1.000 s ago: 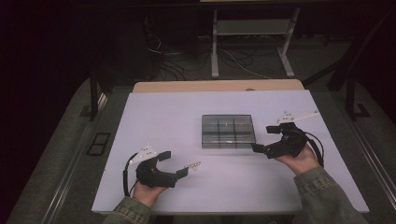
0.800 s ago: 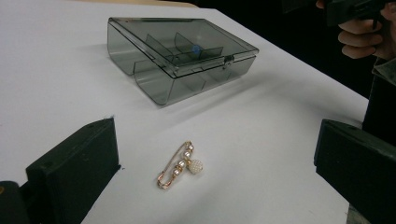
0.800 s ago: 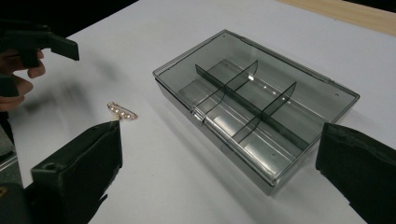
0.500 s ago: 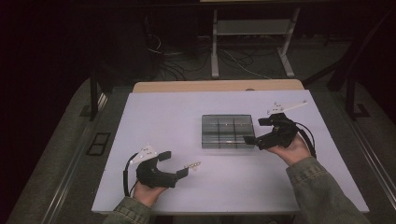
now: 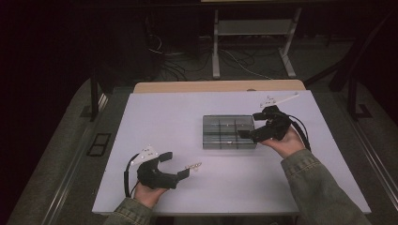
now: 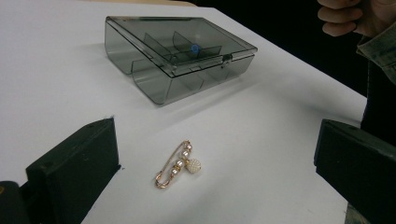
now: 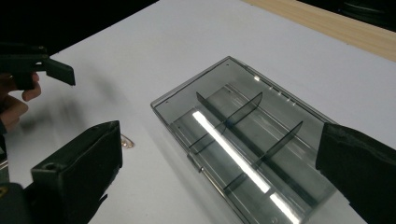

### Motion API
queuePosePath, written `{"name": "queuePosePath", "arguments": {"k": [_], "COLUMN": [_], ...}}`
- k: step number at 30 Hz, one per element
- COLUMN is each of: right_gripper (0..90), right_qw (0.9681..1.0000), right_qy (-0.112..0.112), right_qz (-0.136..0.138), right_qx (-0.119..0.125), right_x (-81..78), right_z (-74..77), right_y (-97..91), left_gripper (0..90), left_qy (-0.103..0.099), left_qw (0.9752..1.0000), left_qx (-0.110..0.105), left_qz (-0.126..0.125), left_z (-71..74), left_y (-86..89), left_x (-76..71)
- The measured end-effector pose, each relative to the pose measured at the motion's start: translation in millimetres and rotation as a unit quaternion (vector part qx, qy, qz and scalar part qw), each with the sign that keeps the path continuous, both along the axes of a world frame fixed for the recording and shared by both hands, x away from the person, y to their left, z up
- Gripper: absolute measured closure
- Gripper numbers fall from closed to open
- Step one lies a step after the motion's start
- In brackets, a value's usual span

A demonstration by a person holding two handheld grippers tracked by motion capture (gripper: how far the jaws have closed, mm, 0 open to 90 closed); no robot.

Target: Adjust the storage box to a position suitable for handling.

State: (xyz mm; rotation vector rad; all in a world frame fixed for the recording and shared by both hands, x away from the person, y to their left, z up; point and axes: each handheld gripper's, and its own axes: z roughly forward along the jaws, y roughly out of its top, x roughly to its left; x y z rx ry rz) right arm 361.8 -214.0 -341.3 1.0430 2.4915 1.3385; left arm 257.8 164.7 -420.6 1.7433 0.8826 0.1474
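The white worktop (image 5: pixel 155 117) carried a smoky compartment box (image 5: pixel 229 131), lid closed, at frame centre in the high view. The right claw (image 5: pixel 246 134), jaws spread and empty, hovered at the box's right edge, nearer to it than the left. The left claw (image 5: pixel 176 164), likewise released, rested at lower left. A gold pearl brooch pin (image 6: pixel 179 164) lay between its jaws just ahead, long axis running lower left to upper right in the left gripper view.

High view overhead, facing forward-down; both gripper views low, close over the table (image 5: pixel 159 112); shared: compartment box (image 5: pixel 229 132).
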Motion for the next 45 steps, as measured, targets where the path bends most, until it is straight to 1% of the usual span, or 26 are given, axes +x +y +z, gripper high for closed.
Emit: {"name": "queuePosePath", "arguments": {"k": [1,4,8,9,10,14,17,20,23,25,28,30,31,32,35,38,41,45], "right_gripper": [0.4,0.4,0.4,0.4,0.4,0.4,0.4,0.4,0.5,5.5,5.5,6.0,7.8,13.6,14.6,17.0,19.3,20.1], "right_qw": [1.0000,1.0000,0.9999,0.9999,0.9999,0.9997,0.9997,0.9995,0.9996,0.9996,0.9995,0.9994,0.9993,0.9993,0.9993,0.9990,0.9988,0.9984], "right_qy": [0.005,0.007,0.013,0.015,0.015,0.023,0.025,0.028,0.027,0.025,0.024,0.027,0.029,0.028,0.027,0.029,0.031,0.031], "right_qz": [0.002,0.003,0.001,0.000,0.000,-0.003,-0.007,-0.011,-0.013,-0.014,-0.018,-0.021,-0.022,-0.023,-0.026,-0.032,-0.035,-0.043], "right_qx": [-0.001,-0.001,-0.003,-0.004,-0.004,0.002,0.001,0.000,0.000,0.004,0.001,-0.007,-0.008,-0.007,-0.004,-0.012,-0.013,-0.021], "right_x": [5.2,9.9,19.6,24.2,24.2,33.1,41.6,47.0,50.3,52.9,56.9,60.8,62.6,66.5,69.7,78.3,81.9,90.2], "right_z": [-1.1,-2.6,-5.8,-7.4,-7.4,-10.7,-13.5,-13.8,-13.9,-13.9,-14.9,-15.5,-15.1,-14.0,-12.7,-11.5,-11.1,-12.4], "right_y": [3.1,5.6,10.5,12.5,12.5,15.1,16.8,18.5,19.4,19.6,20.9,22.4,23.2,24.3,25.2,29.9,32.7,37.3], "left_gripper": [0.0,0.0,0.0,0.0,0.0,0.0,0.0,0.0,0.0,0.0,0.0,0.0,0.0,0.0,0.0,0.0,0.0,0.0], "left_qy": [-0.001,0.000,-0.001,-0.001,-0.001,0.000,-0.001,-0.001,-0.001,-0.001,0.000,0.000,0.000,0.000,0.000,0.000,0.001,0.001], "left_qw": [1.0000,1.0000,1.0000,1.0000,1.0000,1.0000,1.0000,1.0000,1.0000,1.0000,1.0000,1.0000,1.0000,1.0000,1.0000,1.0000,1.0000,1.0000], "left_qx": [0.001,0.001,0.000,0.000,0.000,0.000,0.000,0.000,0.000,0.000,0.000,0.000,0.001,0.001,0.001,0.000,-0.001,-0.002], "left_qz": [0.000,0.000,-0.001,-0.001,-0.001,-0.002,-0.002,-0.002,-0.002,-0.002,-0.003,-0.003,-0.004,-0.004,-0.004,-0.004,-0.004,-0.005], "left_z": [0.1,0.4,0.4,0.3,0.4,0.7,0.8,0.7,0.8,0.8,0.8,0.8,0.8,0.9,0.9,1.0,1.2,1.3], "left_y": [0.1,0.3,0.5,0.5,0.5,0.5,0.6,0.7,0.6,0.6,0.4,0.3,0.2,0.2,0.4,0.4,0.2,0.3], "left_x": [0.0,-0.5,-0.3,-0.2,-0.2,-0.5,-0.3,-0.2,-0.3,-0.3,-0.3,-0.3,-0.3,-0.3,-0.3,-0.2,-0.4,-0.4]}}
